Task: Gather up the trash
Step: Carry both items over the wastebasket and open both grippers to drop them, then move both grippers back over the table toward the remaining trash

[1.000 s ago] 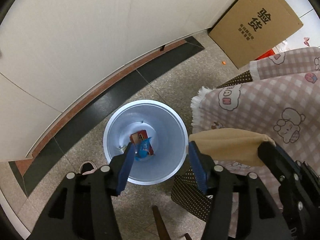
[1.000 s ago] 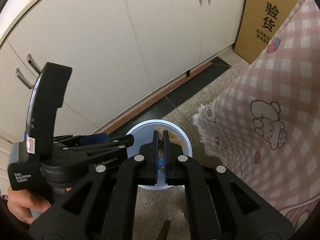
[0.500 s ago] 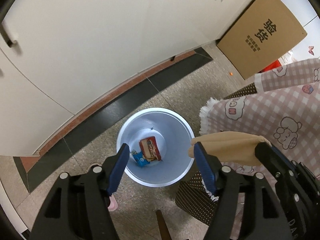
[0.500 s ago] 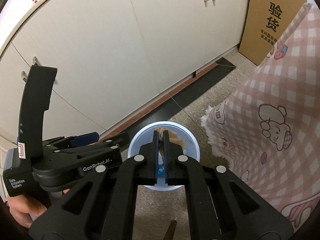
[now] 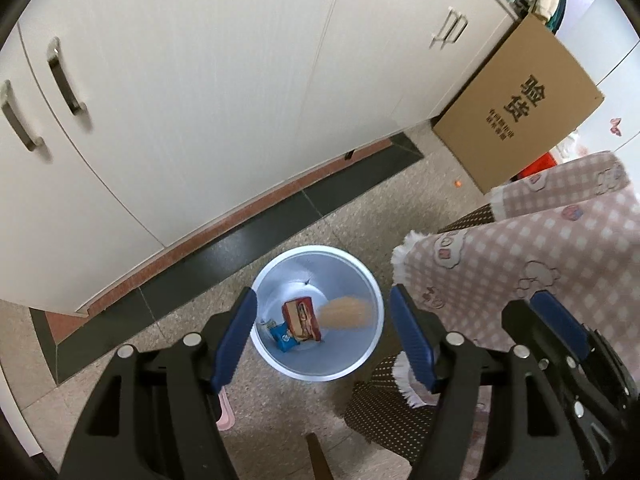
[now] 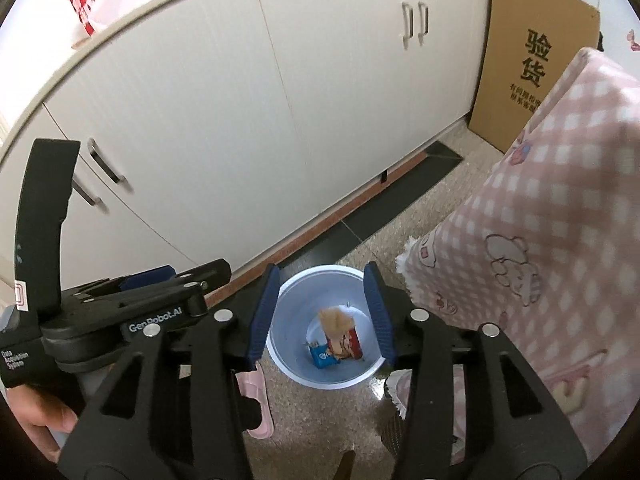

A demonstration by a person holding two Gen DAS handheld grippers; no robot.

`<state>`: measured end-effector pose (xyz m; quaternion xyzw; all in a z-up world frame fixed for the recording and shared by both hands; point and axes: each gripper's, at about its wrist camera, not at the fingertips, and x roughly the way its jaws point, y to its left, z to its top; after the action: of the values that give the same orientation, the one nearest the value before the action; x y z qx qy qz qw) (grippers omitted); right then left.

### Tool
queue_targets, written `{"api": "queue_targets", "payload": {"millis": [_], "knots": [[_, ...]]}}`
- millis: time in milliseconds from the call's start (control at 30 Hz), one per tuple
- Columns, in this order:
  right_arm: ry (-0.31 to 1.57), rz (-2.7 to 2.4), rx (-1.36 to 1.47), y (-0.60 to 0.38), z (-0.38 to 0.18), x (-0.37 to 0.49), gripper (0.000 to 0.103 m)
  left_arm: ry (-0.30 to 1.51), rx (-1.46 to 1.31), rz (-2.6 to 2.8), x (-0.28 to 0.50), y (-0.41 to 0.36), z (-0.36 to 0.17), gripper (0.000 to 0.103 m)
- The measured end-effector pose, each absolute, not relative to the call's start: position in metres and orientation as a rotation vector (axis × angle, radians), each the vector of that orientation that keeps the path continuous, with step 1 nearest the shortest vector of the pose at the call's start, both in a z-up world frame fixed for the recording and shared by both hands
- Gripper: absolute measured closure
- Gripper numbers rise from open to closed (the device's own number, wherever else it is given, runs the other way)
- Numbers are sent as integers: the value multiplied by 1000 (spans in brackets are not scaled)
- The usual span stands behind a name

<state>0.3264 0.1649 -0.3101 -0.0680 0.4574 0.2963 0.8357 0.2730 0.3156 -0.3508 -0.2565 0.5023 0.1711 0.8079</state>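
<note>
Directly below both tongs, the right tongs [image 6: 322, 316] and the left tongs [image 5: 324, 334] hang spread and empty over the white trash bin [image 6: 288, 364] on the floor. A blurred tan scrap [image 6: 335, 322] sits inside its mouth, above a red snack box [image 6: 349, 344] and blue wrapper [image 6: 322, 357] lying flat on the bottom; beyond stand cream cabinets [image 6: 280, 112].

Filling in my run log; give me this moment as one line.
left gripper: open, empty | right gripper: open, empty | tan paper: blurred, inside bin mouth | trash bin: holds red packet, blue wrapper
</note>
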Motion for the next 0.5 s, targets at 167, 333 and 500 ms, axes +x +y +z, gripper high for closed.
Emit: {"api": "queue_targets", "payload": {"millis": [167, 333, 500], "knots": [[888, 623, -140, 152, -274, 311, 60, 1004, -541, 355, 262, 305, -313, 35], [788, 615, -100, 124, -225, 295, 59, 903, -511, 325, 250, 284, -261, 34], [702, 577, -39, 81, -184, 291, 57, 803, -457, 281, 247, 247, -210, 32]]}}
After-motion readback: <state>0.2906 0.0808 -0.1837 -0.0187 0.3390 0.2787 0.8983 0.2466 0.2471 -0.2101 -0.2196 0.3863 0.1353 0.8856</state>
